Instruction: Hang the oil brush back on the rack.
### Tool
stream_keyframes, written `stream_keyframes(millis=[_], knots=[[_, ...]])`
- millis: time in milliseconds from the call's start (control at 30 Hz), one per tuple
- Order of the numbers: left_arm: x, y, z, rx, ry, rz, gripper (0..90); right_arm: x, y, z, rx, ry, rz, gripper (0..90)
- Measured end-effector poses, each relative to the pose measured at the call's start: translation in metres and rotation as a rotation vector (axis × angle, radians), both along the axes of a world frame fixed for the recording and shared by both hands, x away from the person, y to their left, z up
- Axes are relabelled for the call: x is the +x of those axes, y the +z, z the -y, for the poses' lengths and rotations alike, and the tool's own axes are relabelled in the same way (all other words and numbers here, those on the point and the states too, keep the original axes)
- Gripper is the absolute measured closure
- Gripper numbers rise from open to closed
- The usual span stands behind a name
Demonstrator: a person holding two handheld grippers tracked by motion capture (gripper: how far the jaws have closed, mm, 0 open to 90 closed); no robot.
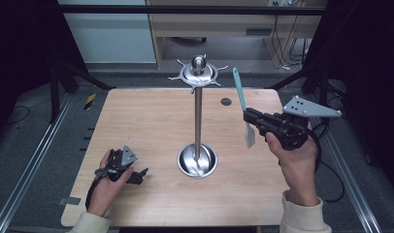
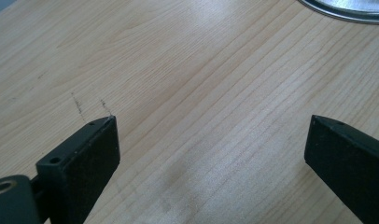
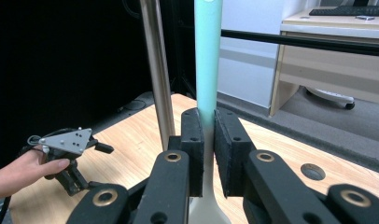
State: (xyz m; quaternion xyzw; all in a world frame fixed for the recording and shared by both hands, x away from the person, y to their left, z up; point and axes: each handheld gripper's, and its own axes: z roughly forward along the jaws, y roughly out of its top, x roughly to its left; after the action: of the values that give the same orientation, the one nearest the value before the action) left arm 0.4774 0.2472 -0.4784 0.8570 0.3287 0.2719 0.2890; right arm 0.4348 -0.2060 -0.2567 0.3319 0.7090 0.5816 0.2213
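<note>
One wooden table (image 1: 151,121) carries one metal stand (image 1: 198,116), made of a single upright pole rising from one round base near the table's middle. There is one spatula (image 1: 243,104) with a teal handle, toward the right edge. Two grippers are in use: the left gripper (image 1: 137,175) near the front-left corner, and the right gripper (image 1: 248,116). One dark round hole (image 1: 226,101) sits near the far edge.
</note>
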Motion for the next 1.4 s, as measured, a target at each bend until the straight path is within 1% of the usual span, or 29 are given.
stream_keyframes(millis=[67, 100, 167, 200, 233, 300, 333, 367, 400, 433, 467, 533, 567, 767, 800, 900, 933, 1300, 1400], knots=[[0.000, 0.000, 0.000, -0.002, 0.001, 0.000, 3.0, -0.004, 0.000, 0.000, 0.002, -0.001, 0.004, 82.6], [0.001, 0.000, -0.001, 0.000, -0.004, 0.009, 3.0, -0.006, 0.000, 0.000, -0.004, 0.003, 0.008, 82.6], [0.001, 0.000, 0.000, 0.003, -0.005, 0.010, 3.0, -0.009, -0.001, -0.001, -0.012, 0.007, 0.018, 82.6], [0.000, 0.000, 0.000, 0.000, 0.000, 0.000, 3.0, -0.010, -0.001, -0.001, -0.017, 0.011, 0.018, 82.6], [0.000, 0.000, 0.000, -0.001, 0.000, 0.001, 3.0, -0.011, -0.002, -0.001, -0.019, 0.015, 0.019, 82.6], [0.000, 0.000, 0.000, 0.000, 0.000, 0.000, 3.0, -0.013, -0.003, -0.002, -0.018, 0.031, 0.041, 82.6], [0.000, 0.000, 0.000, -0.001, 0.001, 0.000, 3.0, -0.014, -0.003, -0.002, -0.014, 0.041, 0.043, 82.6], [0.001, 0.000, 0.000, 0.003, -0.004, 0.009, 3.0, -0.014, -0.003, -0.003, -0.012, 0.048, 0.048, 82.6], [0.000, 0.000, 0.000, -0.001, 0.001, 0.000, 3.0, -0.015, -0.003, -0.004, -0.015, 0.056, 0.046, 82.6], [0.000, 0.000, 0.000, -0.001, 0.000, 0.001, 3.0, -0.015, -0.003, -0.004, -0.014, 0.060, 0.042, 82.6], [0.000, 0.000, 0.000, 0.002, -0.005, 0.011, 3.0, -0.015, -0.004, -0.005, -0.016, 0.066, 0.044, 82.6], [0.000, 0.000, 0.000, 0.002, -0.005, 0.010, 3.0, -0.016, -0.005, -0.007, -0.023, 0.070, 0.044, 82.6], [0.000, 0.000, 0.000, 0.001, -0.001, 0.000, 3.0, -0.015, -0.005, -0.007, -0.024, 0.074, 0.046, 82.6], [0.000, 0.000, -0.001, -0.001, 0.000, -0.001, 3.0, -0.017, -0.004, -0.006, -0.019, 0.087, 0.056, 82.6], [0.001, 0.000, -0.001, 0.003, -0.006, 0.008, 3.0, -0.017, -0.004, -0.006, -0.024, 0.090, 0.058, 82.6], [0.000, 0.000, 0.000, 0.000, -0.001, -0.001, 3.0, -0.018, -0.004, -0.006, -0.029, 0.093, 0.055, 82.6], [0.001, 0.000, 0.000, 0.004, -0.006, 0.008, 3.0, -0.018, -0.004, -0.006, -0.030, 0.093, 0.054, 82.6], [0.001, 0.000, 0.000, 0.005, -0.010, 0.005, 3.0, -0.019, -0.004, -0.008, -0.053, 0.113, 0.049, 82.5], [0.001, 0.000, 0.000, 0.006, -0.010, 0.004, 3.0, -0.018, -0.005, -0.008, -0.061, 0.111, 0.044, 82.6]])
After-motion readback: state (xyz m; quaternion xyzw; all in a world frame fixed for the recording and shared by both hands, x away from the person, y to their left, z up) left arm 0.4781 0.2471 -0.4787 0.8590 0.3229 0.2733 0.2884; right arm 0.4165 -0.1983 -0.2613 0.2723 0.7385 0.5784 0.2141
